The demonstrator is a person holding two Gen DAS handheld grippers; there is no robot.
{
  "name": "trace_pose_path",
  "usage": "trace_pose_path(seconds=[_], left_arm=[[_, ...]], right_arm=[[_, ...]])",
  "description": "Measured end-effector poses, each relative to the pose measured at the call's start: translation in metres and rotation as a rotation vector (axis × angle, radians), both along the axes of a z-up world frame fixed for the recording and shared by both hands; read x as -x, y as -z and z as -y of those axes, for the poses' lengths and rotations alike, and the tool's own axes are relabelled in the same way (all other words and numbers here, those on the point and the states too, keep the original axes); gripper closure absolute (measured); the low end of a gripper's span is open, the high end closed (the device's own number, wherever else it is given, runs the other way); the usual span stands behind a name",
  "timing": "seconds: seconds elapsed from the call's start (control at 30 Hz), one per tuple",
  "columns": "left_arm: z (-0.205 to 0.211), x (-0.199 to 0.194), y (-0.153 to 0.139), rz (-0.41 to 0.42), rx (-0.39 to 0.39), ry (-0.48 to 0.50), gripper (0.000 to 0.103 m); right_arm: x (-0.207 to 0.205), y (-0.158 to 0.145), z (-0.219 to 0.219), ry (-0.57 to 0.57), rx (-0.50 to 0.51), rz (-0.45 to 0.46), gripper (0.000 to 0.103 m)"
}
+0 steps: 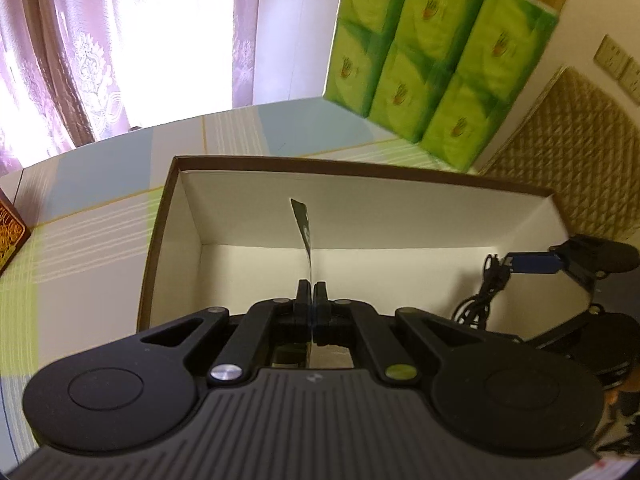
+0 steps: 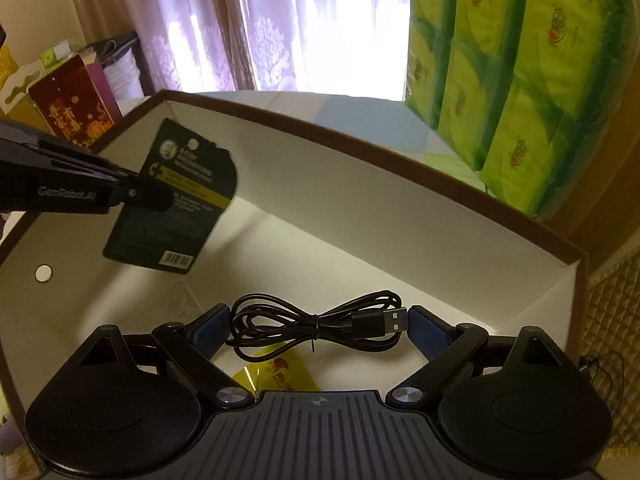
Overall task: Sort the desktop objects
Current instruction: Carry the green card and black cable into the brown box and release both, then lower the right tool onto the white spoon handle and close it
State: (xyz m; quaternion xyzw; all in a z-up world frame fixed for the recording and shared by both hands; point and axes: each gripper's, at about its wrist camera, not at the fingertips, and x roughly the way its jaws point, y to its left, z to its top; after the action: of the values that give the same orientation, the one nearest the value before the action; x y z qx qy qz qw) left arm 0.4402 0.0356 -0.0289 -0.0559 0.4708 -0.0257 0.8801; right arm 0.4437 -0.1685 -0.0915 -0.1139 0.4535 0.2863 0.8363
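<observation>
On the desk [image 1: 100, 232] I observed the open white-lined box [image 2: 360, 208] beside the green tissue packs [image 1: 436, 52]. I kept the left gripper [image 1: 310, 296] over the box with its jaws closed flat on the black packaging card [image 2: 180, 200], held edge-on above the box floor. My right gripper [image 2: 318, 320] had its jaws wide apart, gripping nothing, on either side of the coiled black USB cable [image 2: 320, 328] lying inside the box, next to a yellow packet [image 2: 280, 372].

Left gripper [image 1: 310, 294] clamped on thin dark card [image 1: 303, 224], held edge-on above white-lined box [image 1: 176, 240].

Inside the box, at its right end: coiled black cable [image 1: 482, 298], right gripper [image 1: 532, 263] above it. Beyond the box: green tissue packs [image 1: 432, 52].
</observation>
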Motion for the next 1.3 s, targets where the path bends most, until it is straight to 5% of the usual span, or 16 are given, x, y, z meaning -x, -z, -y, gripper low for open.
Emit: trace_pose_path(seconds=[0.23, 0.6, 0.93, 1.3], left_arm=[[0.008, -0.011, 0.011, -0.002, -0.075, 0.015, 0.094], [0.004, -0.011, 0.002, 0.011, -0.046, 0.018, 0.074], [0.006, 0.001, -0.020, 0.068, -0.048, 0.027, 0.034], [0.015, 0.043, -0.050, 0.129, -0.019, 0.057, 0.029]], right_arm=[[-0.001, 0.005, -0.003, -0.009, 0.021, -0.002, 0.012], [-0.001, 0.001, 0.000, -0.022, 0.016, 0.025, 0.004], [0.018, -0.019, 0.014, -0.036, -0.031, 0.065, 0.002], [0.052, -0.043, 0.026, -0.031, -0.102, 0.072, 0.002]])
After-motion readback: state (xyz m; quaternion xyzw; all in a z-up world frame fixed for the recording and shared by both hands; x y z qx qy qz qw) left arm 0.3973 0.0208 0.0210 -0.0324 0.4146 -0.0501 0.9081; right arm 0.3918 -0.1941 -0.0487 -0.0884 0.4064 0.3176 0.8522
